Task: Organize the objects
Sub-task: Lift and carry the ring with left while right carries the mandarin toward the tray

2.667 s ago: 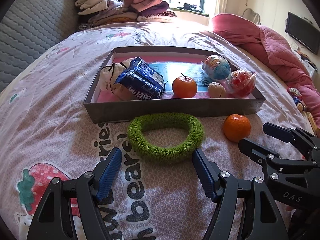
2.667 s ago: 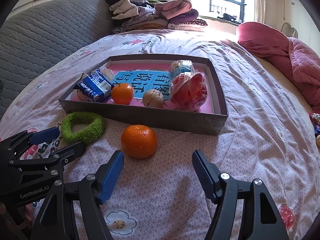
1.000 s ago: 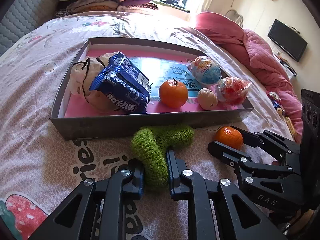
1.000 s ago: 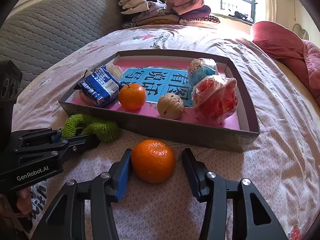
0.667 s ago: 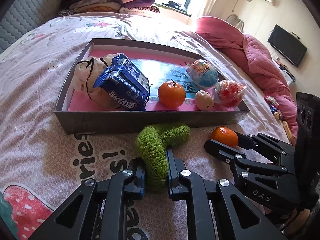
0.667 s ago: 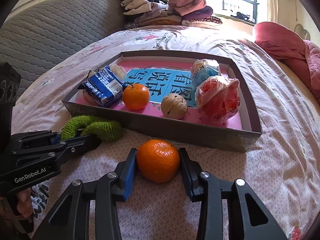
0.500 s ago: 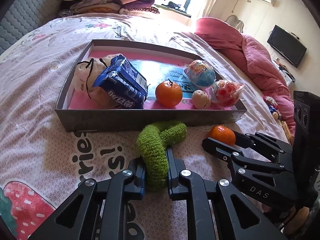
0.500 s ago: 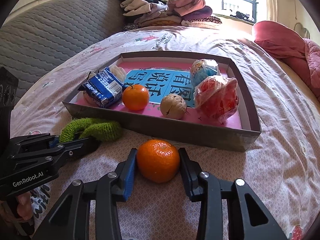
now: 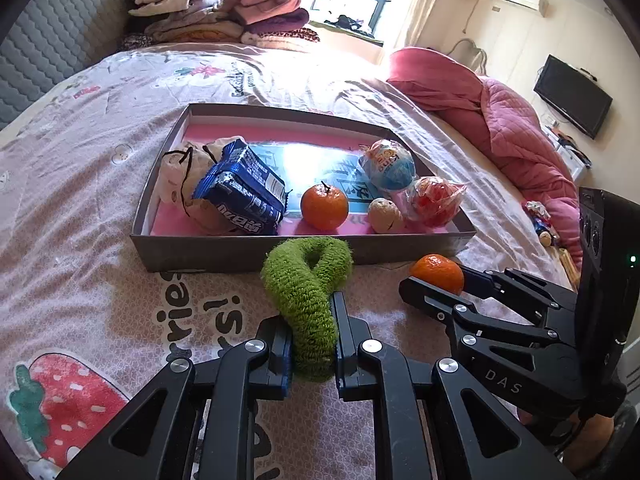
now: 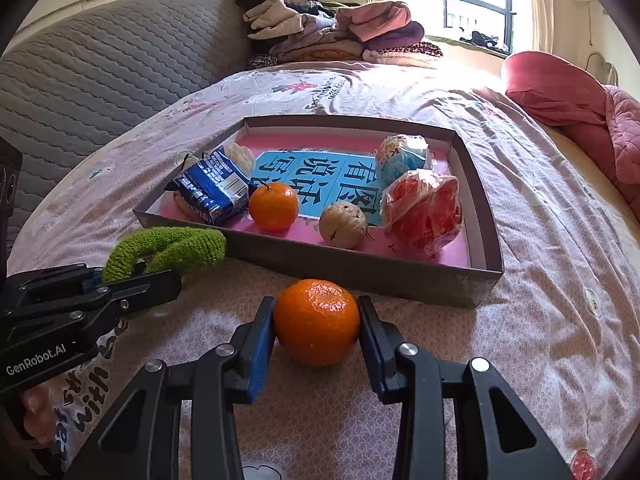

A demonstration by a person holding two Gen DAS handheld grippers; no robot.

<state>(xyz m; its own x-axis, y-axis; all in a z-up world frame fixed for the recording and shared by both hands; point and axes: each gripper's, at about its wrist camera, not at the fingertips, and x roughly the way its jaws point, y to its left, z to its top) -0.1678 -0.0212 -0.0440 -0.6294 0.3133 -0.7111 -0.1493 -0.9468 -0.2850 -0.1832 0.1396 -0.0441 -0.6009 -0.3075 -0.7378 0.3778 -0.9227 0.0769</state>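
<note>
While the left gripper (image 9: 310, 344) has its jaws clamped on the green knitted ring (image 9: 306, 284), the right gripper (image 10: 316, 338) has its jaws pressed on both sides of the tangerine (image 10: 317, 322), the grey tray (image 10: 360, 270) just ahead of both on the bed (image 10: 560, 280).
</note>
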